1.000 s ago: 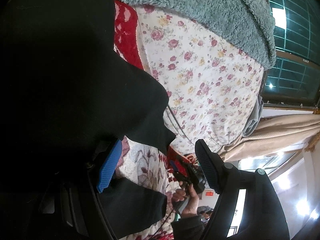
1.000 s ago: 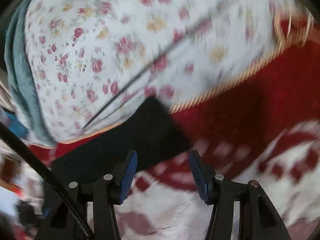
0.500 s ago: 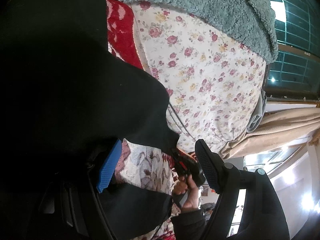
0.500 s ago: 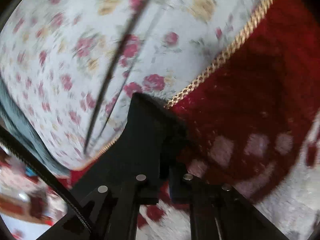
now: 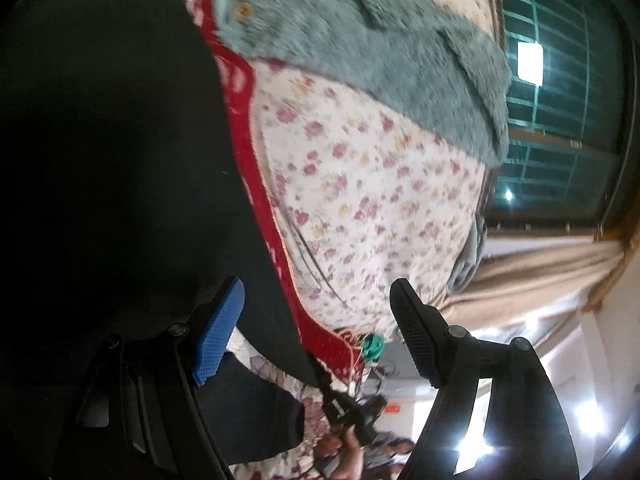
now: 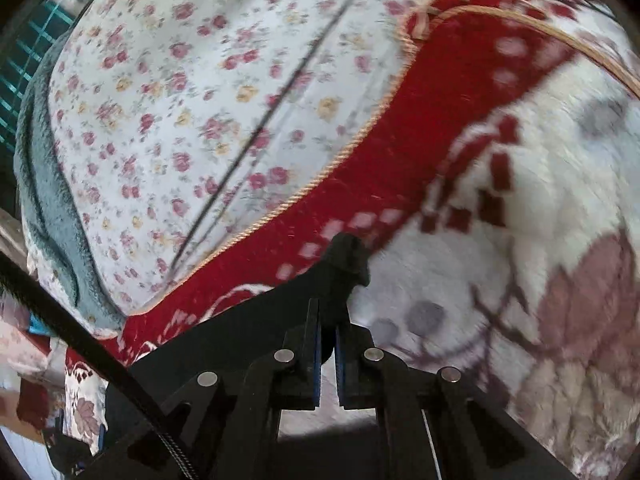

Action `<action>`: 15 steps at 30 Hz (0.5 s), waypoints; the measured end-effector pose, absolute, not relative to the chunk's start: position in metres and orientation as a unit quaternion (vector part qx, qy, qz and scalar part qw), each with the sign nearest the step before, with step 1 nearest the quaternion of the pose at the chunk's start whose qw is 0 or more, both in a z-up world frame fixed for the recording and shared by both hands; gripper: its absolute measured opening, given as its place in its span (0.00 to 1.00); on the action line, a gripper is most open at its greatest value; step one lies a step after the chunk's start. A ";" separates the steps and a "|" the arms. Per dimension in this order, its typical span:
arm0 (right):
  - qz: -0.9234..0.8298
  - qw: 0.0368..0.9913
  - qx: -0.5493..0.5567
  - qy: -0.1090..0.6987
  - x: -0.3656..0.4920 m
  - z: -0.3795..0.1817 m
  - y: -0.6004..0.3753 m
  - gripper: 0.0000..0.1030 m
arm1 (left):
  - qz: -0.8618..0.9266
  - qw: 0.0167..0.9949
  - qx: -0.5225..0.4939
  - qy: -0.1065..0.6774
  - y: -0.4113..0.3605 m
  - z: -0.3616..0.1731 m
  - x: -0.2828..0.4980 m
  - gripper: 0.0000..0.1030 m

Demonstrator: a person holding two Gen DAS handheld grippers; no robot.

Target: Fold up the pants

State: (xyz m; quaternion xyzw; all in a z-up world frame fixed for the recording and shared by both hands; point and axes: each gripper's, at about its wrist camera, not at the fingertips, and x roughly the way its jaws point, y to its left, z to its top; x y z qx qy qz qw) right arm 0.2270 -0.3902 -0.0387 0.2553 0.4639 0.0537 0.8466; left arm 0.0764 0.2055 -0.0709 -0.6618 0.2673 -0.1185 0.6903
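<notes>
The right gripper [image 6: 328,340], open a second ago, is now clamped on a corner of the black pants [image 6: 240,332] and lifts it off the red blanket [image 6: 420,128], so a fold looks under way. The left gripper [image 5: 316,332] stays wide open beside the pants' bulk, gripping nothing. Beyond, on the floral sheet [image 5: 360,184], no writing is readable.

Matt black cloth pants [image 6: 256,320] lie on a plush red-and-white blanket [image 6: 500,208] edged with twisted gold cord. Beside it, a smooth floral cotton sheet [image 5: 372,184] and a shaggy grey-green fleece garment [image 5: 360,48] with wooden buttons.
</notes>
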 end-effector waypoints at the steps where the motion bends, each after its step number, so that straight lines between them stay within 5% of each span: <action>1: 0.049 0.847 0.260 0.461 0.226 -0.040 -0.394 0.04 | -0.114 0.691 -0.663 0.265 0.208 -0.070 0.074 0.73; 12: 0.043 0.846 0.316 0.427 0.213 -0.059 -0.432 0.03 | -0.047 0.747 -0.609 0.261 0.228 -0.048 0.024 0.73; 15: 0.098 0.893 0.230 0.374 0.205 -0.024 -0.400 0.05 | -0.023 0.779 -0.563 0.275 0.220 -0.046 0.022 0.73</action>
